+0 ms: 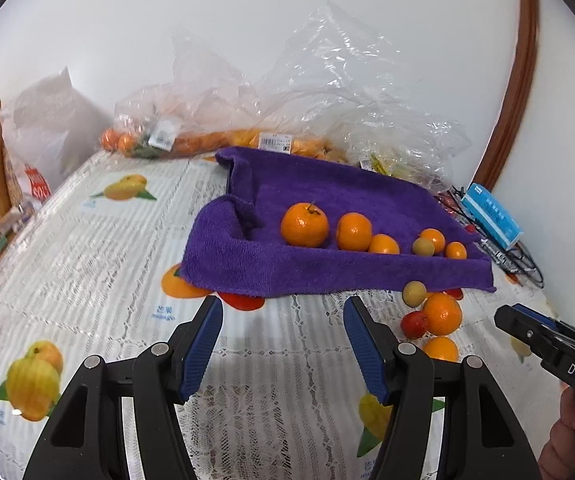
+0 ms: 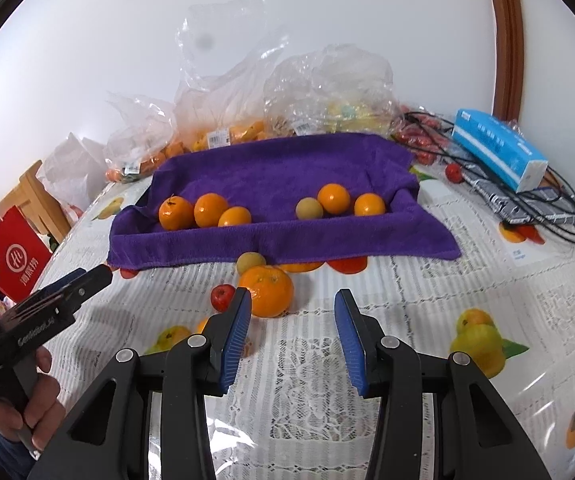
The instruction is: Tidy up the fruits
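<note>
My right gripper [image 2: 293, 312], jaws parted and empty, points at the loose orange [image 2: 266, 290] just ahead and left on the tablecloth [image 2: 407, 300], before the purple towel [image 2: 279, 176]; my left gripper [image 1: 283, 312], also parted, sits farther

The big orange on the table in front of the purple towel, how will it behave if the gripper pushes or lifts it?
The big orange is round, so a push would probably roll it, perhaps into the small red fruit beside it. Its skin looks glossy, so it may slip. The right gripper is open, seemingly wide enough.
</note>
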A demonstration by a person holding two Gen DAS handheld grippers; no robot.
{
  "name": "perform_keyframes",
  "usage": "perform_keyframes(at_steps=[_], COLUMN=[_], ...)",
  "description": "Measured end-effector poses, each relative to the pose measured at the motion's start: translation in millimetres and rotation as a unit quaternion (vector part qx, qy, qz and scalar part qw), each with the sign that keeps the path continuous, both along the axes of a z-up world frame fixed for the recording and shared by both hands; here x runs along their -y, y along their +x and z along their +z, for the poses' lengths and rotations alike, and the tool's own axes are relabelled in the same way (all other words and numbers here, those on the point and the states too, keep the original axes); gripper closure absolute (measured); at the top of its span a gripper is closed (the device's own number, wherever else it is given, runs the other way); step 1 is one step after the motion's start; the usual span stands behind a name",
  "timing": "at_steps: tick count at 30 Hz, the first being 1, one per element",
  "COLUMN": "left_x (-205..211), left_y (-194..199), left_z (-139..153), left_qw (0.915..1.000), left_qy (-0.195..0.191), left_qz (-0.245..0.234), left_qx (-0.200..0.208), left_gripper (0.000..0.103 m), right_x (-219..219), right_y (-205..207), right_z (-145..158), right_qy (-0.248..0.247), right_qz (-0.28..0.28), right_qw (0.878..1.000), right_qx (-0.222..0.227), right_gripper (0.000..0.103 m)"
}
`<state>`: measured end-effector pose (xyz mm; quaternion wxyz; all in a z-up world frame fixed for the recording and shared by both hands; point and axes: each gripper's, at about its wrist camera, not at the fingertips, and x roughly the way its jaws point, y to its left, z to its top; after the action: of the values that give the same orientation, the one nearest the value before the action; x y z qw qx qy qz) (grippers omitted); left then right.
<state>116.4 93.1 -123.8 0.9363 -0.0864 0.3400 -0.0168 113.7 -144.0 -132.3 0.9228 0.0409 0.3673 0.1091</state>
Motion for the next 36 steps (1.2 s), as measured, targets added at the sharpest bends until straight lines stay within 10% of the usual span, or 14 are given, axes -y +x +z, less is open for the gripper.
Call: perform_keyframes(at_steps=[36], left_x=[1.8], left_y=[16.8], left_z=[-21.4], left_qw=[0.9949], left_qy=[-0.047], left_qz=[-0.046], left_qx=[-0.076], left_gripper=[0.042], right_x=[-14.6], right_y=[51.5], right_z=[-32.8], right_qy=[-0.017], right_qz=[0.045], right_qw=[0.998], right_qx=[-0.026], right_gripper=[0.06])
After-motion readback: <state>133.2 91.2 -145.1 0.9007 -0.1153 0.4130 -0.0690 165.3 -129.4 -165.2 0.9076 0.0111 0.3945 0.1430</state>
